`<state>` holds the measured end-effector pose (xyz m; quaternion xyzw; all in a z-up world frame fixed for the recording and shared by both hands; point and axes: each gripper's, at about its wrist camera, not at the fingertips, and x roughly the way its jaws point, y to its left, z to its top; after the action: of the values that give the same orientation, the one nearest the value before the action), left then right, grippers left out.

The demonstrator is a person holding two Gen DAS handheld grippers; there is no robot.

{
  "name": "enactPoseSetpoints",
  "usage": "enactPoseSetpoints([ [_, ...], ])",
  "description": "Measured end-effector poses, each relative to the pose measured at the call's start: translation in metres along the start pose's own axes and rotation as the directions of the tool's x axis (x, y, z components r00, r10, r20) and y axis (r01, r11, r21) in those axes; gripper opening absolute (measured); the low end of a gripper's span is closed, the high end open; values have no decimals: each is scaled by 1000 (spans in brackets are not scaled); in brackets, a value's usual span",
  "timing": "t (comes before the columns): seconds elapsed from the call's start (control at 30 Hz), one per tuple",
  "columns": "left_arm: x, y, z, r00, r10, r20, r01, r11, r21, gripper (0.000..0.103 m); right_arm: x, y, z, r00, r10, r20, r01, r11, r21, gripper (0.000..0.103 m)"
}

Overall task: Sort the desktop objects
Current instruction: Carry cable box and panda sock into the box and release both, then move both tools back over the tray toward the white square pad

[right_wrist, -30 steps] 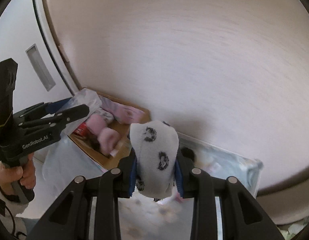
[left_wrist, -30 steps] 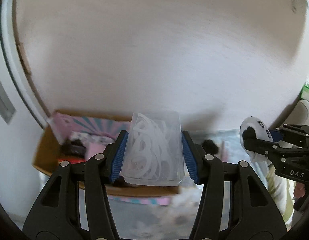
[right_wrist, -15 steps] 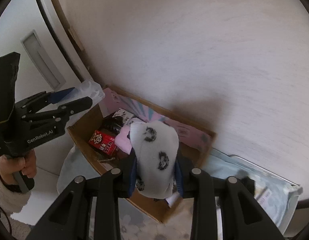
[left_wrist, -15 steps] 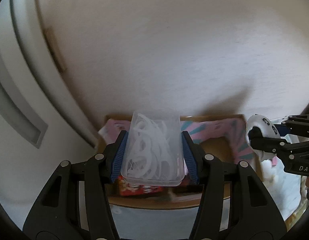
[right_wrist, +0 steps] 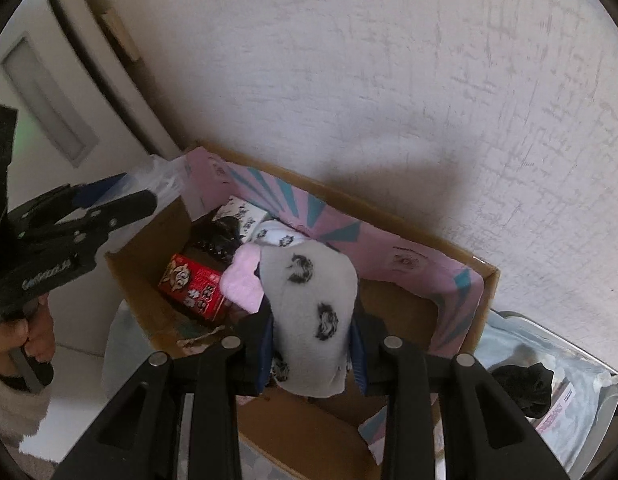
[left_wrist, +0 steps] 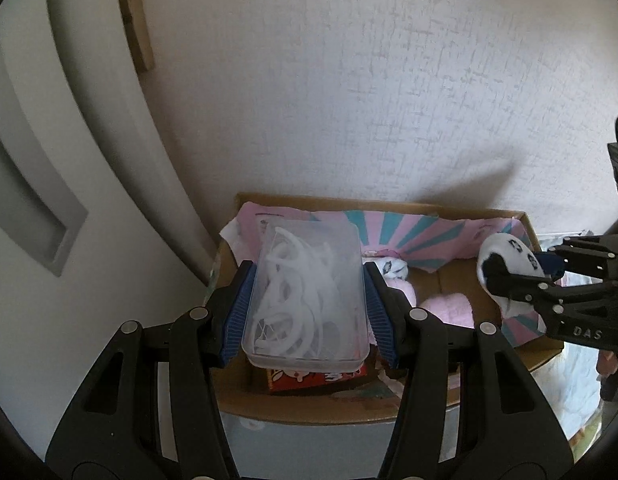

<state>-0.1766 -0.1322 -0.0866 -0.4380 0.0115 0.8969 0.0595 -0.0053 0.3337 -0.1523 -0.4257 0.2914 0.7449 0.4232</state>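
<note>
My left gripper [left_wrist: 309, 308] is shut on a clear plastic box of white floss picks [left_wrist: 307, 292], held above the left part of an open cardboard box [left_wrist: 429, 396]. My right gripper [right_wrist: 313, 344] is shut on a white sock with black cat prints [right_wrist: 313, 312], held over the same cardboard box [right_wrist: 485, 276]. The right gripper with the sock [left_wrist: 509, 264] also shows at the right of the left wrist view. The left gripper [right_wrist: 101, 208] shows at the left of the right wrist view.
Inside the box lie a red snack carton [right_wrist: 193, 288], pink cloth [right_wrist: 245, 284], another cat-print sock [right_wrist: 277, 236] and a pink-teal patterned liner [left_wrist: 409, 236]. A textured wall [left_wrist: 369, 80] rises behind. A door [left_wrist: 37, 160] stands left. A black item [right_wrist: 525, 384] lies on a bag at right.
Both grippers moved left and forward with their loads, from over the pale bag to over the cardboard box. The box now fills the view below them.
</note>
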Motion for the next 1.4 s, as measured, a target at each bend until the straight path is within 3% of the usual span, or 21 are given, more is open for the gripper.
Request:
enactPoseSetpoints([
  [0.03,-1,0,0,1000,-11,5,11,1000,0,51,3,-2,2,1000,1,-7,-1,1000,11,36],
  [0.07,-3,3,1,1000,-26,4,26,1000,-3,63,5,-3,3,1000,6,-18,-5,1000,27,44],
  [0.1,-5,2,3,1000,-21,-6,21,1000,-5,77,5,-5,4,1000,2,-19,-1,999,39,48],
  [0.13,-7,2,4,1000,1,-8,-1,1000,-5,103,4,-6,4,1000,-7,-17,8,999,47,54],
  [0.2,-19,6,8,998,50,27,-50,999,1,103,-4,-8,2,1000,-24,1,24,998,64,60],
  [0.4,-47,19,19,998,29,50,-27,999,-37,103,-46,-26,-13,996,-49,74,39,990,132,62],
  [0.57,-66,25,19,998,13,53,-9,997,-72,103,-100,-48,-34,982,-119,145,91,978,189,62],
  [0.73,-88,17,21,995,17,95,-13,999,-42,103,-159,-80,-53,963,-200,181,151,955,255,62],
  [0.9,-104,-5,27,993,16,120,-15,1000,-11,103,-205,-105,-71,942,-255,217,178,931,319,63],
  [1.13,-131,-54,32,988,-25,156,15,998,60,103,-237,-123,-93,930,-281,236,188,918,349,63],
  [1.4,-152,-136,12,974,-146,175,117,979,164,103,-267,-149,-122,926,-279,253,183,921,344,63],
])
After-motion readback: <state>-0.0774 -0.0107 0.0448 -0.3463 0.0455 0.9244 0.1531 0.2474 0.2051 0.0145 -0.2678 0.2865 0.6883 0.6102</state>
